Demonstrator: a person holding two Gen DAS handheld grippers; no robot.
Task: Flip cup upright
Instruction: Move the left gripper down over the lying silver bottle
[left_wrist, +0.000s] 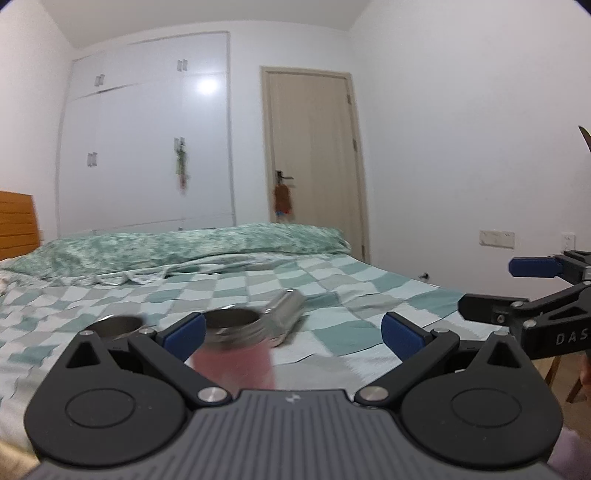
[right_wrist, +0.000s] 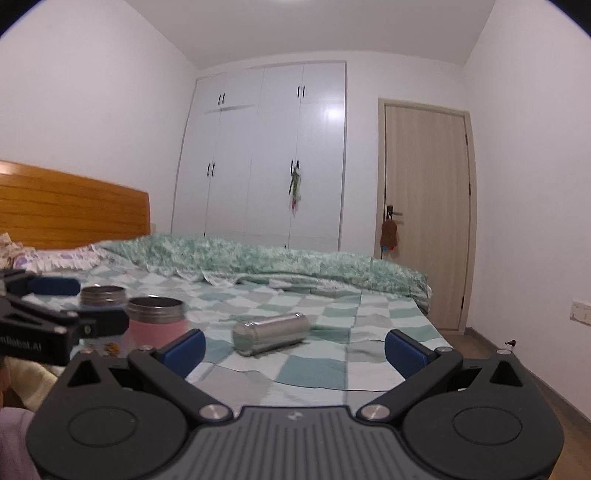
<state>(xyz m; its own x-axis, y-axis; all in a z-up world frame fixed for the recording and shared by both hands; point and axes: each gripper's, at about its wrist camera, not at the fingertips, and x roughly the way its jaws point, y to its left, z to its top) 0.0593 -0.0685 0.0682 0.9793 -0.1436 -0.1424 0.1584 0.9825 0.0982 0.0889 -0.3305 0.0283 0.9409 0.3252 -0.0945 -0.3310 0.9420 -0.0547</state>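
Steel cup lay sideways on bed — slick, rolls easy; grab mid-body. Both grippers' fingers wide open, empty.

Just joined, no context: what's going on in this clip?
A person holds two handheld grippers over a bed with a teal-and-grey checked sheet. A silver metal cylindrical cup lies on its side, not yet flipped. A pink cup with a metal rim and a second metal-rimmed cup stand upright nearby. The left gripper and right gripper are both open, holding nothing.
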